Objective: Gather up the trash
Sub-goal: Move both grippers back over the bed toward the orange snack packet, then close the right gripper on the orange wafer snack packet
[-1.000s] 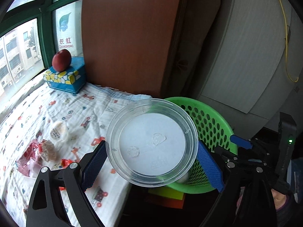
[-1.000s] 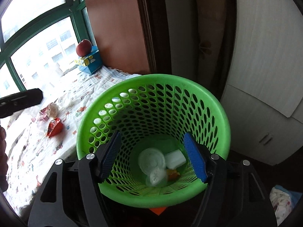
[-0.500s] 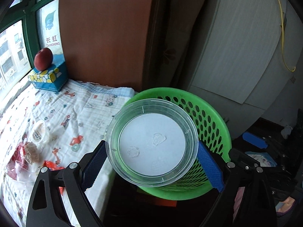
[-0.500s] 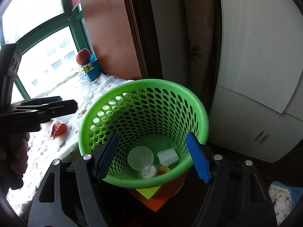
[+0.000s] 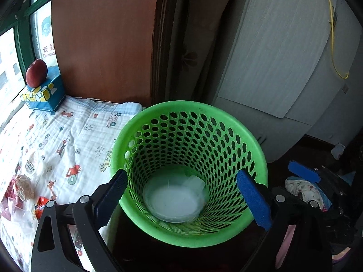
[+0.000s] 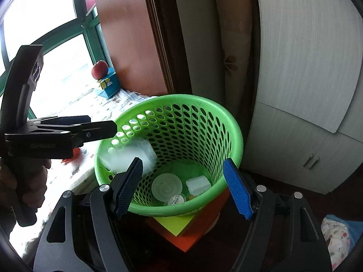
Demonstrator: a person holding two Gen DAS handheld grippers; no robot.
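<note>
Patterned bedsheet (image 5: 68, 140) ends at the green basket (image 5: 226, 124). Left gripper (image 5: 183, 195) spreads wide and empty over its rim; the clear lid (image 6: 130, 156), blurred, sits inside. Right gripper (image 6: 182, 187) gapes wide nearby, cabinet (image 6: 306, 68) beyond.

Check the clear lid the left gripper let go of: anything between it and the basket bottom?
Nothing visible blocks it. The clear lid, blurred, is already inside the green basket by the near wall, with open space below down to the trash at the bottom. The left gripper is open.
</note>
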